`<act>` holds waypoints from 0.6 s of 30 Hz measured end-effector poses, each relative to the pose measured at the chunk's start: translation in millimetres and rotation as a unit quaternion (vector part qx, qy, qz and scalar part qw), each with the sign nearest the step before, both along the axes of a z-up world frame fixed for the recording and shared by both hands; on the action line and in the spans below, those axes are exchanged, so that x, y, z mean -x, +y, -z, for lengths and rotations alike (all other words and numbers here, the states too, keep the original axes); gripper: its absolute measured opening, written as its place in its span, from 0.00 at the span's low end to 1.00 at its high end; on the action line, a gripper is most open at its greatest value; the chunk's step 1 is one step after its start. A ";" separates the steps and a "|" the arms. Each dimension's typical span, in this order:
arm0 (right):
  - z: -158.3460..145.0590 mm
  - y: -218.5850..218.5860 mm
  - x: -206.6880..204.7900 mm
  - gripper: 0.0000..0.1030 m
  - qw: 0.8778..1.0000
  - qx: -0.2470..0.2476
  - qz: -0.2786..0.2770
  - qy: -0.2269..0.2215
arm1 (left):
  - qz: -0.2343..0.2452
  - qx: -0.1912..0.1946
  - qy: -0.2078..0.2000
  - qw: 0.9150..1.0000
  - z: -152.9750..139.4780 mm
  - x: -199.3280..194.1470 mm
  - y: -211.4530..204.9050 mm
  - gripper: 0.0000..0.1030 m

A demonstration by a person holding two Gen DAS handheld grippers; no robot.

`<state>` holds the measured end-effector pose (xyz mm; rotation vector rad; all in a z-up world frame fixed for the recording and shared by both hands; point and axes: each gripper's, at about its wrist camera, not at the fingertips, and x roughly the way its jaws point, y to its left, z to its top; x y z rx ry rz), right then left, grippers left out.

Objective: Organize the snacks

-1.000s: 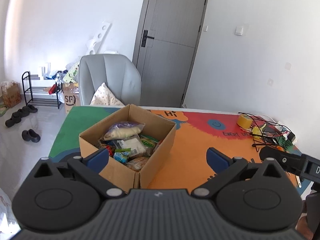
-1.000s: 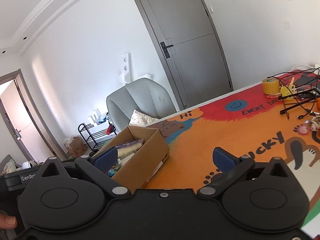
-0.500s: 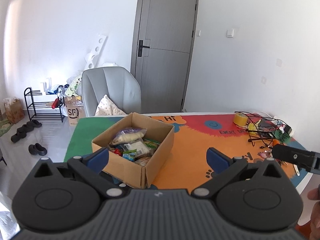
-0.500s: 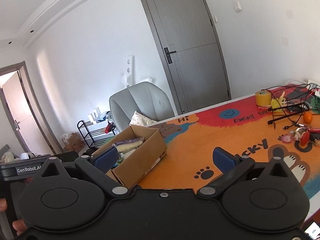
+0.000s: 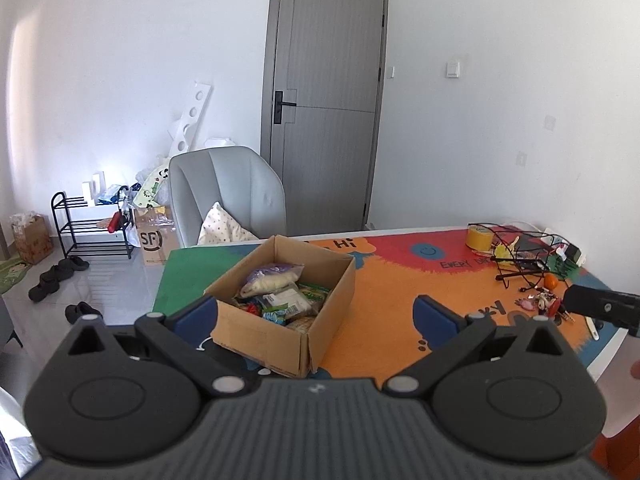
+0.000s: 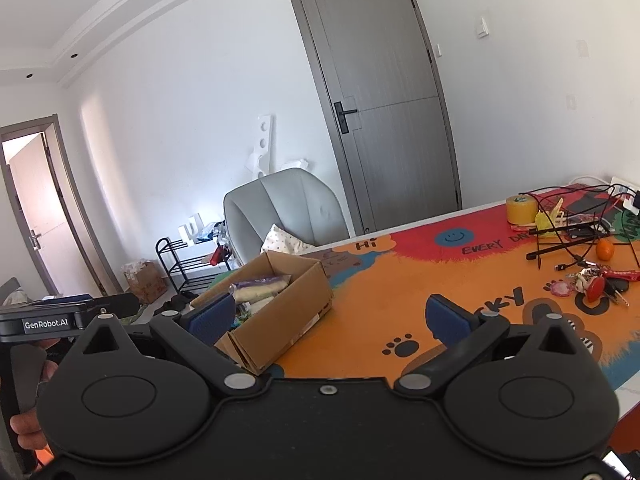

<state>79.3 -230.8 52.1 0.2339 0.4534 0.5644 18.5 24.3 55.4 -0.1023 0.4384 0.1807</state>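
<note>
The counter (image 5: 384, 320) wears a cartoon print of orange, red, green and blue with black paw marks and lettering. The cardboard box (image 5: 280, 336) is plain brown. Both grippers are black with blue fingertips (image 5: 434, 316). The tape roll (image 6: 520, 209) is yellow, the armchair (image 5: 228, 192) pale grey, its cushion (image 5: 222, 230) white with small dots.

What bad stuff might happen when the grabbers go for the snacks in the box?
1. The box sits near the table's front edge; a push might slide it off.
2. The snacks lie heaped; pulling one, like the pale bag on top, may drag others out.
3. Cables, keys and an orange clutter the far right; the right gripper, open like the left gripper, could snag them.
</note>
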 end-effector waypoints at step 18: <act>7.0 7.1 -2.5 1.00 0.999 0.029 -0.011 0.027 | 0.007 -0.002 0.020 1.000 10.6 -2.3 1.2 1.00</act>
